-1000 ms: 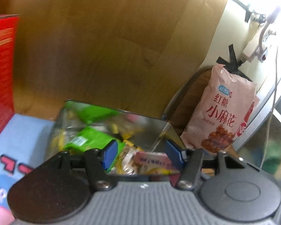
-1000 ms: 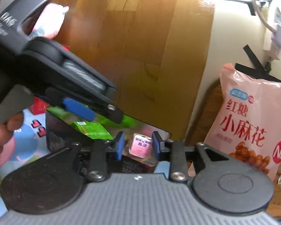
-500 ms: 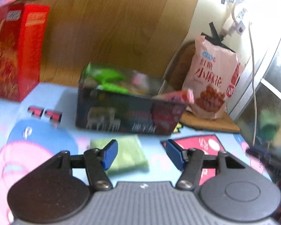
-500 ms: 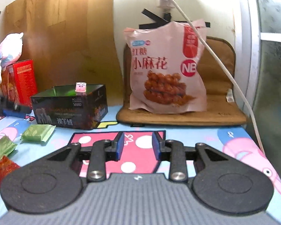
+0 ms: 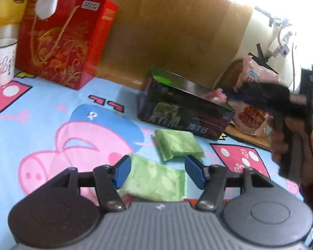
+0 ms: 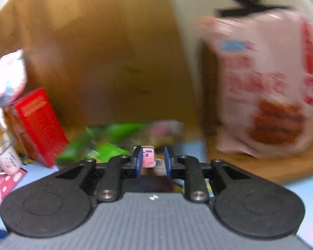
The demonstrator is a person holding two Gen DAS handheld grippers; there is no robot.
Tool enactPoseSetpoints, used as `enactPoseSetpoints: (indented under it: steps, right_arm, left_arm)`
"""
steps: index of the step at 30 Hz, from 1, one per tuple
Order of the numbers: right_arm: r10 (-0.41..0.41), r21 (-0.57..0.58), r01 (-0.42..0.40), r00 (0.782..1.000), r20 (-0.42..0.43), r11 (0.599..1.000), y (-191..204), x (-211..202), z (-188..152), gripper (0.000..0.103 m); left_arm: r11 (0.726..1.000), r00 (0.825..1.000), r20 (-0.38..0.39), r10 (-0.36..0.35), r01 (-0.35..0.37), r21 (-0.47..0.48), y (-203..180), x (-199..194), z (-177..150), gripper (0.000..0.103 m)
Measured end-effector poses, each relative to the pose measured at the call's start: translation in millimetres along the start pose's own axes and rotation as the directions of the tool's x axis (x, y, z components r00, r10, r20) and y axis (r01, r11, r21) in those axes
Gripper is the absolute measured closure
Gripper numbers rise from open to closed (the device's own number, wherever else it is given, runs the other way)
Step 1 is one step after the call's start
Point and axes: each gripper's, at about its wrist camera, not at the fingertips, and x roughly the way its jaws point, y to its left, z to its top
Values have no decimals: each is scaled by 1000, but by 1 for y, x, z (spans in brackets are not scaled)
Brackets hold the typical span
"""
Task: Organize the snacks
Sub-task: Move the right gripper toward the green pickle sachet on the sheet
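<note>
Right, L gripper sits low over the cartoon mat, jaws about half open, nothing pinched. A pale green packet lies flat on the mat right between the blue pads, w/ gaps both sides as far as I can tell, so no contact yet. Its long axis looks to run roughly 10-to-4 across my jaw line, slightly skewed, not square to the pads. Second green packet lies just past it at 1 o'clock, near the dark snack box, which stands farther out at 12-1 o'clock w/ green wrappers showing inside.

R gripper is up over that box, view badly blurred. Its jaws have just been closing and now stand narrow; a small pink packet shows between the pads, touching the L pad, a gap at the R one, so I can't tell if it's held or just lying in the box behind. Big pink snack bag stands at 2 o'clock from it.

Judgement: near green packet is L hand's job, being right under it and well away from R. Next move prob. needs a small wrist roll to square the pads, then down and close. Risk: thin wrapper slips flat under the pads.
</note>
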Motion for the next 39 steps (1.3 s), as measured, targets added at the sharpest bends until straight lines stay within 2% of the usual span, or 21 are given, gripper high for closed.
enactPoseSetpoints:
  steps: [2,3,6,9,14,16,17,19,21,25,30,32,34,36,39]
  right_arm:
    - [102,6,-101,992,-72,995,20,14,4,78]
    - [112,7,-112,989,-96,994,25,16,5,78]
    - [99,-24,-101,992,-75,995,29,0,3,78]
    - [89,11,-89,994,-63,996,6,-31,-5,78]
    - [-23,-17,22,999,-31,1000,-44,-102,-37,77]
    - [-86,-19,85,996,-26,996,-63,-131,-57,73]
    - [-119,-25,119,993,-22,993,-69,-143,-68,66]
    - [-178,-36,177,984,-19,984,-81,-168,-92,64]
    - [-195,-16,195,980,-35,981,-91,-185,-114,61]
    - [-171,22,172,984,-58,985,-96,-210,-150,54]
    - [-111,-61,106,991,-78,992,-82,-208,-170,51]
    - [-112,-125,101,990,-84,987,-73,-198,-172,51]
    - [-102,-196,82,990,-97,977,-62,-188,-170,51]
    - [-95,-251,68,991,-98,966,-51,-174,-164,57]
    - [-56,-269,27,993,-100,963,-42,-158,-156,57]
  left_arm:
    - [1000,1000,-9,0,0,-10,4,0,-1,45]
    - [1000,1000,-9,-2,2,-12,5,0,-1,45]
    - [1000,1000,2,-15,15,-13,6,-4,-1,45]
    - [1000,1000,-2,-23,23,-17,5,-2,-1,45]
    - [998,998,-32,-56,56,18,-16,6,-5,45]
    - [996,996,-55,-73,76,52,-33,13,-8,45]
    - [994,995,-65,-78,82,71,-41,16,-9,45]
    - [988,993,-85,-78,89,124,-63,24,-12,45]
    - [981,992,-103,-71,89,175,-85,30,-16,45]
    - [964,989,-142,-37,73,256,-121,45,-26,45]
    - [952,985,-168,26,27,306,-143,58,-38,45]
    - [947,984,-168,52,4,320,-146,61,-41,45]
    - [944,983,-163,86,-28,330,-148,63,-43,45]
    - [942,981,-157,116,-58,330,-147,64,-43,45]
    - [940,976,-147,158,-103,326,-144,67,-41,45]
